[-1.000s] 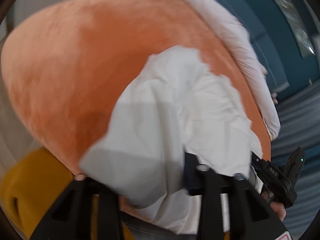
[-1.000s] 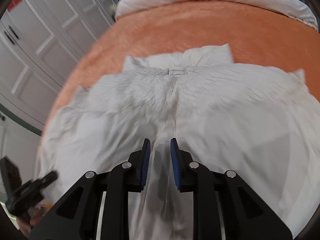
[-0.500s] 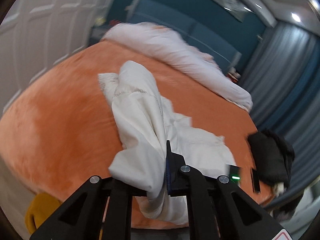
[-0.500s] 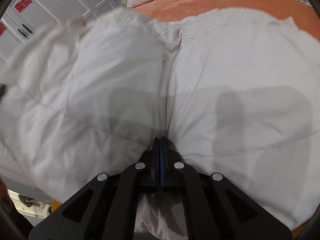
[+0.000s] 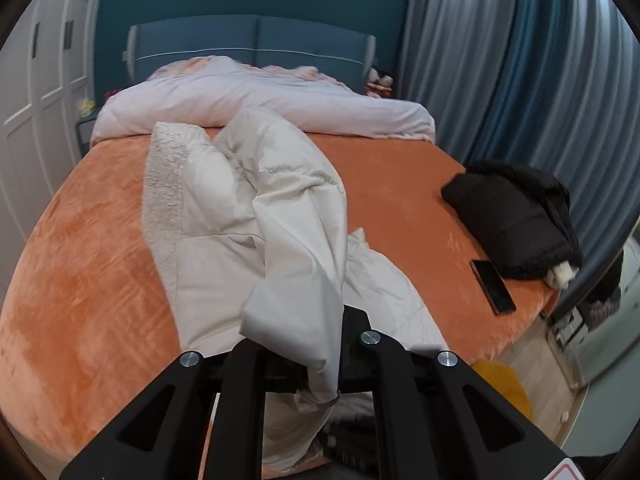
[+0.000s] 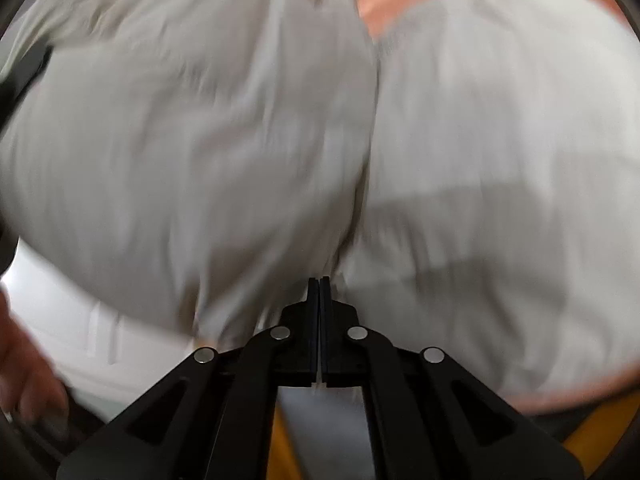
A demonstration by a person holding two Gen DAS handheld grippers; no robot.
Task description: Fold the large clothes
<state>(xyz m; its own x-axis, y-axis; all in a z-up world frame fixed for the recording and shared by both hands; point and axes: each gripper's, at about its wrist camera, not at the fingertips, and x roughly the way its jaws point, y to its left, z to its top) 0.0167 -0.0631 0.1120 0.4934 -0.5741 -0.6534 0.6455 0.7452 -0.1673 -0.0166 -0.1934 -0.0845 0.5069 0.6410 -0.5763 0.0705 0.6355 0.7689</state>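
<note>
Black jacket [image 5: 516,220] bunched at 3 o'clock on the orange bed [image 5: 88,280], near the right edge. Dark phone [image 5: 493,286] flat just beside it, toward 4 o'clock, touching or nearly touching the jacket hem. Pale duvet [image 5: 260,96] heaped across 12 o'clock against the blue headboard [image 5: 256,40]. Grey-blue curtains [image 5: 520,60] at 1–2 o'clock, white wardrobe doors [image 5: 36,92] at 9–10 o'clock. Yellow item [image 5: 508,384] on the floor at 5 o'clock, type unclear.

Open orange cover wide at 8–10 o'clock, clear strip also between white coat [image 5: 224,216] and black jacket. Bed's right edge drops off close behind the phone. Foot edge of bed right under the tools.

White coat in centre of bed, fleece lining showing at 11 o'clock, one panel lifted and draped over from 12 toward 6 o'clock.

Left tool [image 5: 340,344]: clenched on that lifted coat panel, fabric hanging over the left finger and hiding it.

Right tool [image 6: 319,292]: pads pressed together, thin fold of white coat [image 6: 500,152] pinched at the tips, cloth also visible below the pads. Right view motion-blurred, coat filling nearly the whole frame, sliver of orange bed [image 6: 400,4] at 1 o'clock. Blurred hand [image 6: 28,364] at 8 o'clock.
</note>
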